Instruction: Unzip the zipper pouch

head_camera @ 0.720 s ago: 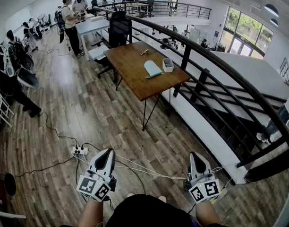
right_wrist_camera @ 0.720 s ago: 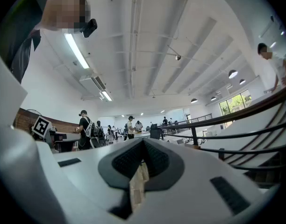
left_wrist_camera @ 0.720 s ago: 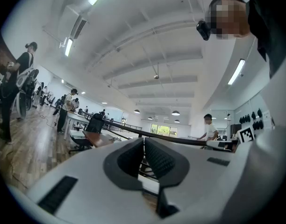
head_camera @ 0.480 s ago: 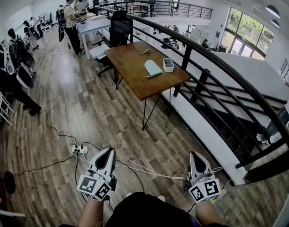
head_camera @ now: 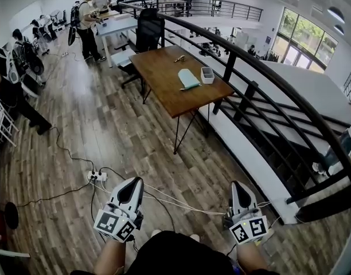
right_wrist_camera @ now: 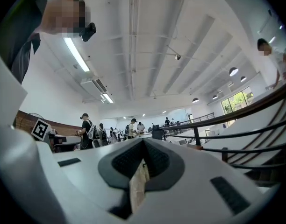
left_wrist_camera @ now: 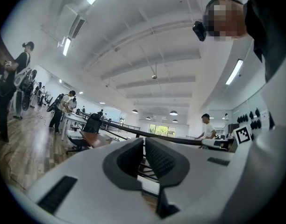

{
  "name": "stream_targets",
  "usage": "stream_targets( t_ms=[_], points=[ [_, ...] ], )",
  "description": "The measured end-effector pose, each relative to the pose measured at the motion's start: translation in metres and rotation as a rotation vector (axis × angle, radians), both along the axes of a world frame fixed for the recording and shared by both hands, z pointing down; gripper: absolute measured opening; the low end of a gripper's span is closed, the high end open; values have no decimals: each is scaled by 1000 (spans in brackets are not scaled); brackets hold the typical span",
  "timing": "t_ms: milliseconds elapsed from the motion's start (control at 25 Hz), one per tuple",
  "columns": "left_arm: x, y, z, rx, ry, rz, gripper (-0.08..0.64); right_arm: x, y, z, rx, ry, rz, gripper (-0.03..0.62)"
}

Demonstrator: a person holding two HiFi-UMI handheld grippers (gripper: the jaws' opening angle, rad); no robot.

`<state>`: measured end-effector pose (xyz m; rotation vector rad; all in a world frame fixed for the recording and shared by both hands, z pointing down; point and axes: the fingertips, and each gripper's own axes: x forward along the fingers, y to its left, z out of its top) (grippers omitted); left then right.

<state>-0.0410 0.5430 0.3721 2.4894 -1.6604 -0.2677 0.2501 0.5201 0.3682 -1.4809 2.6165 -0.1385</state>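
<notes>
**Operator:** Status of both tools?

**Technician:** Left gripper (left_wrist_camera: 144, 146): jaws closed, ribbed black pads together, nothing between them. Right gripper (right_wrist_camera: 143, 148): jaws closed as well. A thin tan strip (right_wrist_camera: 138, 188), paper-like, sits in the seam near their base; I cannot tell whether it belongs to the tool. Both tools are held low and level over the wood-plank floor (head_camera: 106, 136), where a white power strip (head_camera: 97, 177) lies just ahead.

**Operator:** Location of the zipper pouch?

**Technician:** Well ahead, lying flat on the brown wooden tabletop (head_camera: 164, 90), well apart from both tools. The zipper pouch (head_camera: 188, 79) is a pale green, flat rectangle, just beside a small white box (head_camera: 207, 75).

**Operator:** Expected handling?

**Technician:** Probably light and limp. It is likely to slide on the smooth wood and buckle when pulled. Pin one end of the fabric beside the zipper with one tool and take the pull tab with the other. The tab is too small to locate from here.
</notes>
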Motion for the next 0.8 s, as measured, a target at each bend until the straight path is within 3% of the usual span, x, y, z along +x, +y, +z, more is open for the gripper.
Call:
stream_targets(
  t_ms=[120,440,640,800],
  points=[
    [0,2,1,-1,-16,-8,22,-3,5,-10,32,-18,-14,15],
    [-15,6,-4,12,10,-11,143,-22,10,-15,32,-66,-68,241],
    [-31,8,-4,12,17,-29,268,-49,14,-13,60,49,-72,369],
    [-46,10,-2,7,5,-21,282,-72,17,-17,69,74,-81,376]
  ],
)
